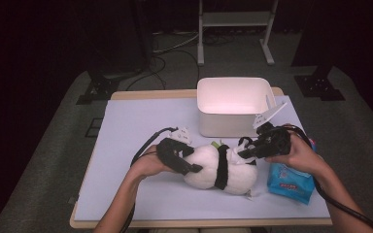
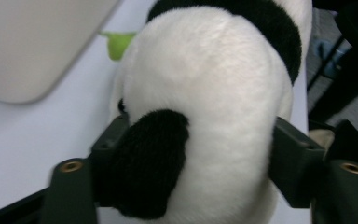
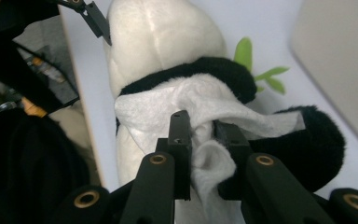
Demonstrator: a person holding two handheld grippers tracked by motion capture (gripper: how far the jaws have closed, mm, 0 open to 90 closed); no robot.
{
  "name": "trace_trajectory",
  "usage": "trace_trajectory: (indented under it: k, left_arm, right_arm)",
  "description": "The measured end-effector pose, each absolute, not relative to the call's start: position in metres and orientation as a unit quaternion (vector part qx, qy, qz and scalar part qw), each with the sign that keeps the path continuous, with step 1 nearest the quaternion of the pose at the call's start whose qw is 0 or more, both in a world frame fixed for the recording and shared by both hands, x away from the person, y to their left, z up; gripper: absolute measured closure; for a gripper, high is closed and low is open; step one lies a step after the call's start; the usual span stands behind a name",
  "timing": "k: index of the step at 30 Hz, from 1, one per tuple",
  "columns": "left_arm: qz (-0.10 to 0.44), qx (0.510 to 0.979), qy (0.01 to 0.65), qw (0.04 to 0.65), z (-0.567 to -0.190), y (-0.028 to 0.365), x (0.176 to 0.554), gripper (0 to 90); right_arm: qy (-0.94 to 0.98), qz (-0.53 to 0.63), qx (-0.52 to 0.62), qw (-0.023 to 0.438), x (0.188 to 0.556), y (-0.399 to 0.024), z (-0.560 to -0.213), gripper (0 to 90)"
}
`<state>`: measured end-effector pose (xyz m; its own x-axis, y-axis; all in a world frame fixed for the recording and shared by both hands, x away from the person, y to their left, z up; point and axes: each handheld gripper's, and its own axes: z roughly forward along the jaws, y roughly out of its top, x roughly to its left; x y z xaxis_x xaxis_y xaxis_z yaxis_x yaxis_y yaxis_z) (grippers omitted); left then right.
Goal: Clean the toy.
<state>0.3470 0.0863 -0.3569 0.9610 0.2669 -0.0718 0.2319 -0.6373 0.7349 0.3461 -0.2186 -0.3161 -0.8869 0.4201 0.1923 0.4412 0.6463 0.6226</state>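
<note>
A black-and-white plush panda [image 1: 209,170] lies on its side in the middle of the table, with a small green leaf [image 3: 244,51] near it. My left gripper [image 1: 194,167] clamps the panda's rounded white end [image 2: 205,84], one jaw by a black patch and the other pressing the opposite flank. My right gripper [image 1: 245,153] is shut on a white wipe [image 3: 158,112], which is draped over the panda's black band and white fur. The gripper's fingertips [image 3: 181,126] pinch a fold of the wipe against the toy.
A white rectangular bin [image 1: 223,124] stands open just behind the panda. A blue pack of wipes [image 1: 290,182] lies at the right, under the right hand. The pale table mat [image 1: 126,126] is bare to the left. Dark floor, cables and stands lie beyond the table.
</note>
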Motion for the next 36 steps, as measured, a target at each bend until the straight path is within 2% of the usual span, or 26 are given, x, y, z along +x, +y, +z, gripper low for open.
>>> trace_trajectory:
  k: [5,8,11,14,19,21,23,25,26,32,36]
  left_arm:
    - [0.048,0.900,0.135,0.411,-0.346,0.089,0.350,40.2]
    - [0.069,0.903,0.129,0.405,-0.339,0.095,0.352,40.3]
    - [0.065,0.904,0.130,0.402,-0.340,0.099,0.350,39.7]
    - [0.046,0.903,0.137,0.405,-0.345,0.103,0.349,36.0]
    - [0.015,0.900,0.152,0.408,-0.344,0.107,0.349,19.8]
    - [0.005,0.892,0.149,0.426,-0.338,0.109,0.350,19.9]
    - [0.007,0.888,0.149,0.434,-0.334,0.109,0.350,23.3]
    - [-0.001,0.897,0.144,0.419,-0.336,0.105,0.349,36.2]
    - [-0.003,0.898,0.144,0.416,-0.339,0.102,0.349,38.0]
    - [-0.014,0.903,0.135,0.408,-0.342,0.103,0.344,41.9]
    - [-0.018,0.906,0.128,0.402,-0.338,0.102,0.341,39.9]
  right_arm:
    - [-0.904,-0.355,-0.240,0.017,0.356,-0.216,-0.309,78.0]
    - [-0.905,-0.354,-0.237,0.013,0.360,-0.210,-0.306,78.1]
    - [-0.904,-0.355,-0.235,0.016,0.362,-0.206,-0.306,78.0]
    - [-0.905,-0.353,-0.237,0.020,0.362,-0.202,-0.310,78.1]
    - [-0.910,-0.344,-0.229,0.029,0.358,-0.194,-0.317,78.1]
    - [-0.911,-0.344,-0.224,0.036,0.355,-0.192,-0.318,78.2]
    - [-0.913,-0.345,-0.215,0.044,0.352,-0.189,-0.319,78.1]
    - [-0.915,-0.344,-0.206,0.049,0.349,-0.185,-0.320,78.1]
    - [-0.916,-0.343,-0.203,0.049,0.347,-0.183,-0.319,78.0]
    - [-0.916,-0.352,-0.193,0.020,0.343,-0.181,-0.305,78.0]
    - [-0.911,-0.356,-0.207,0.006,0.348,-0.184,-0.299,78.0]
